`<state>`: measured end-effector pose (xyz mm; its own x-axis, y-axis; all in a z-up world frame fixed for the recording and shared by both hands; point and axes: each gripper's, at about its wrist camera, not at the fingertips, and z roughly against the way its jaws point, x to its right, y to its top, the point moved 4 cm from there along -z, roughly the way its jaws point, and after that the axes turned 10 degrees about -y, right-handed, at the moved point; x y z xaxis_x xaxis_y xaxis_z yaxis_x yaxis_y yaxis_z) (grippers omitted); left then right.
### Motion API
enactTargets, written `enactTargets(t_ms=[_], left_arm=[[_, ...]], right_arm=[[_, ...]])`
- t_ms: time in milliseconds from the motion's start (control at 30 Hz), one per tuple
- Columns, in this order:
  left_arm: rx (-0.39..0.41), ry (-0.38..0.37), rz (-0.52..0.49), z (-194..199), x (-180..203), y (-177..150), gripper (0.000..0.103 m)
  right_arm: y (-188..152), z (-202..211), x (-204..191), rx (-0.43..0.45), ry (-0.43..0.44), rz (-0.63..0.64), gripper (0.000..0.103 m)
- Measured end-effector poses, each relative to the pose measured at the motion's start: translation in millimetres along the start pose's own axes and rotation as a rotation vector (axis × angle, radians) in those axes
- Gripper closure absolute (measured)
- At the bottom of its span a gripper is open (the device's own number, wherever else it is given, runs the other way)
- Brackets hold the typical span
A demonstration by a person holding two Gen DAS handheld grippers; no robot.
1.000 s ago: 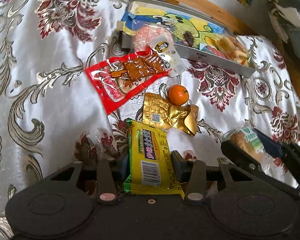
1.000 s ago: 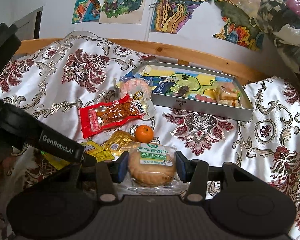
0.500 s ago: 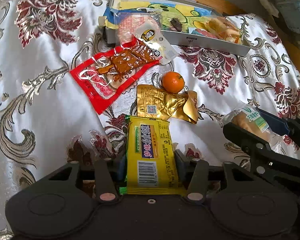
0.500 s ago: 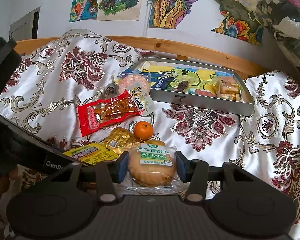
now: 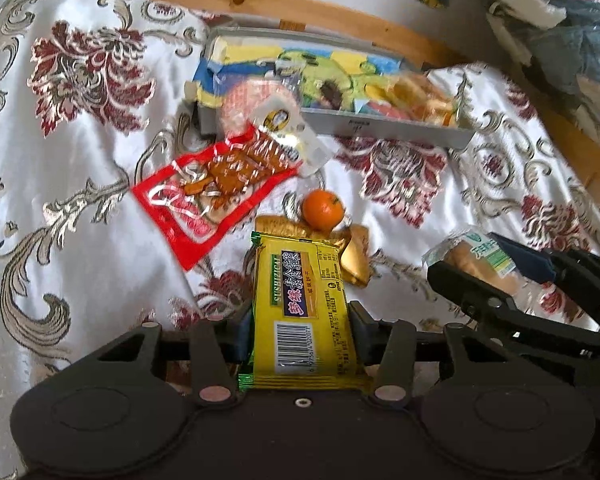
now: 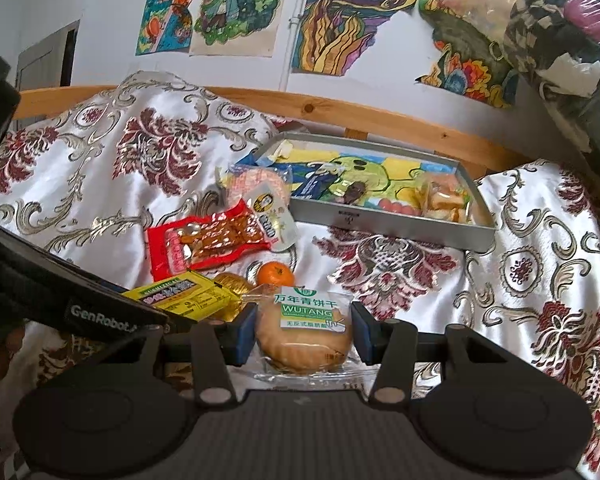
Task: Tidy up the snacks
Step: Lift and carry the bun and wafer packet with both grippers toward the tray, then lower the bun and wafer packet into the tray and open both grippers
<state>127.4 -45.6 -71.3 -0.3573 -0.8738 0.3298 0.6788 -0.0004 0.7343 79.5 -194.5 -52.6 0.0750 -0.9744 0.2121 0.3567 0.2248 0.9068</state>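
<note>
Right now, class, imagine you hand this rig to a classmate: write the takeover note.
Left claw: shut on the yellow snack bar, lifted.
Right claw: shut on the wrapped biscuit.
On the cloth: red packet, gold pouch, mandarin, white-labelled packet leaning at the tin.
Done: a few snacks lie in the grey tin.
Left: put both held snacks in the tin, then the rest.
</note>
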Motion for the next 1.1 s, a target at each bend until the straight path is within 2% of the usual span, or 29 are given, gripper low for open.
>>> enactTargets(t_ms=[333, 600, 733, 1100], left_arm=[[0.112, -0.045, 0.024, 19.0, 6.2, 20.1, 0.054], [0.218, -0.018, 0.012, 21.0, -3.7, 65.6, 0.054], [0.26, -0.035, 0.064, 17.2, -17.2, 95.0, 0.054], [0.329, 0.008, 0.014, -30.4, -45.4, 177.2, 0.054]], right_arm=[[6.4, -2.3, 10.4, 0.012, -0.001, -0.035, 0.05], [19.1, -16.6, 22.5, 0.03, -0.016, -0.05, 0.05], [36.8, -35.2, 29.4, 0.005, 0.006, -0.095, 0.05], [108.7, -110.5, 24.6, 0.121, 0.01, -0.097, 0.05]])
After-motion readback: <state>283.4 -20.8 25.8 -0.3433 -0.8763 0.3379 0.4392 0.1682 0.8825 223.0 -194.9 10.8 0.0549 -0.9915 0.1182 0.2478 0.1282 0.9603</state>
